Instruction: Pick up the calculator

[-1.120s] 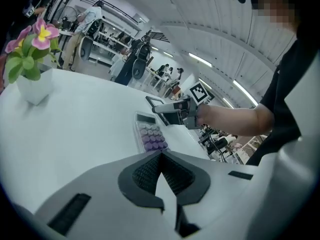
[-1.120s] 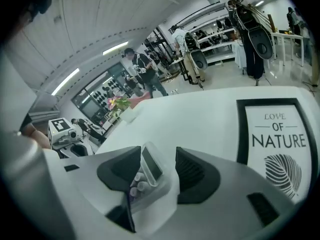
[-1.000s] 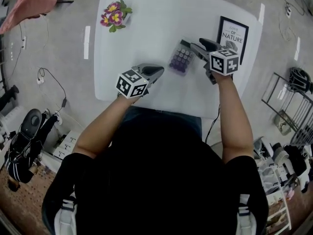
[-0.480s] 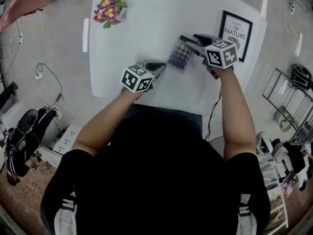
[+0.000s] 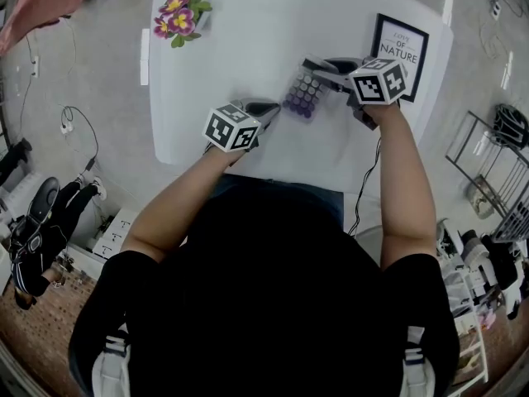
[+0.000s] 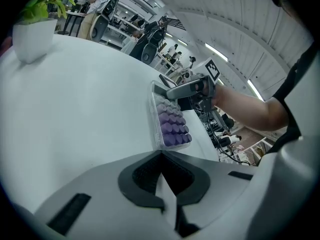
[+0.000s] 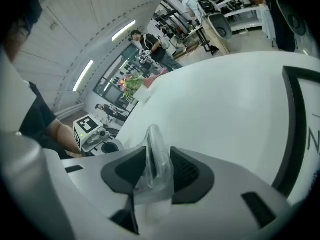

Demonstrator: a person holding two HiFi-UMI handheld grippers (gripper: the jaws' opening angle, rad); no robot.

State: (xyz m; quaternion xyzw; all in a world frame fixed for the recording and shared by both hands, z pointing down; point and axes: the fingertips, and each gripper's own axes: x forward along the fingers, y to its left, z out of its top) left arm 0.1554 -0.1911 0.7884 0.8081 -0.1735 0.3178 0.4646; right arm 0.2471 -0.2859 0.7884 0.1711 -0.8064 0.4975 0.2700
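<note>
As right tongs [image 5: 316, 64] close, calculator [image 5: 302, 94] between.

My head view is mostly a black short-sleeved top [image 5: 273, 304], with pale grey strap buckles [image 5: 110, 362] at both shoulders. The left hand-held gripper [image 5: 269, 107] and right hand-held gripper [image 5: 318, 64] look alike: smooth light-grey shells, black textured pads [image 7: 187, 171], and a marker cube [image 5: 378, 81] printed with black-and-white squares. The right one's jaws are closing, with the clear edge of the calculator [image 5: 303, 94] between them.
</note>
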